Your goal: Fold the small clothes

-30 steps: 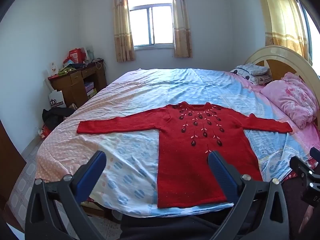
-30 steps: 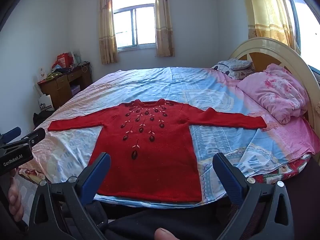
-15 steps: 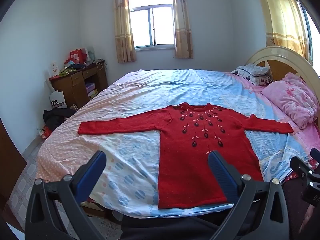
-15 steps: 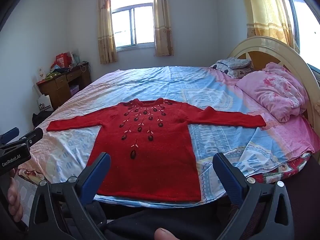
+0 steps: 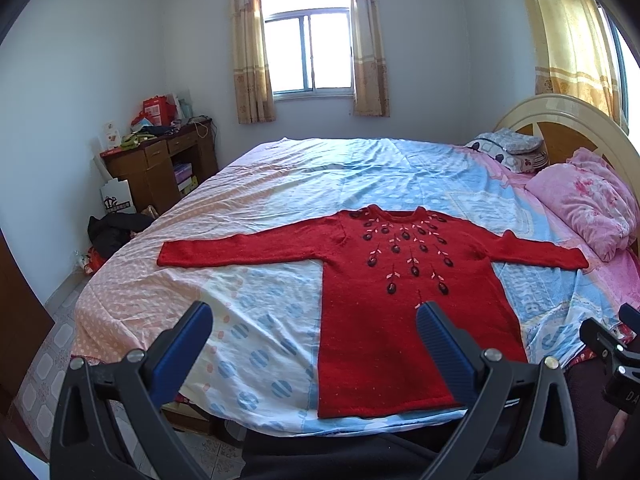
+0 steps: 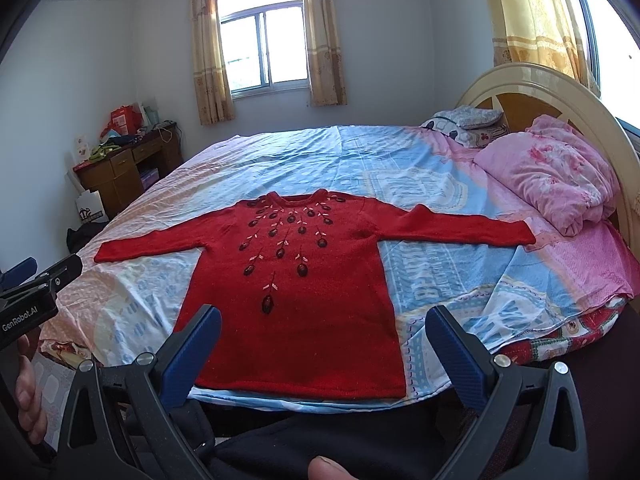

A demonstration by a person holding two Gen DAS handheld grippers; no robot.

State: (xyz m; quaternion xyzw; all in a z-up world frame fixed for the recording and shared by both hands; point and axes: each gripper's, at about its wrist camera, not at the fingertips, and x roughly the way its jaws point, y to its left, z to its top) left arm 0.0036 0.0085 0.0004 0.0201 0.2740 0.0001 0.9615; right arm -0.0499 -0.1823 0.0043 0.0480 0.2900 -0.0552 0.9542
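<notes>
Red knit sweater (image 5: 404, 300) lies flat, front up, both sleeves spread wide, on the bed (image 5: 304, 184) near its front edge. Left tool (image 5: 316, 332) and right tool (image 6: 322, 334) both hover short of the hem, blue fingers spread wide, gripping nothing. Pink pillow (image 6: 552, 176) sits by the headboard, just beyond the sweater's right-hand cuff.

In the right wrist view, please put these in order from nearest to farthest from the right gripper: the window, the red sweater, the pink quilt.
From the right gripper:
1. Red sweater, flat on the bed just ahead of the open fingers.
2. Pink quilt, to the right, by the headboard.
3. Window, in the far wall.
</notes>
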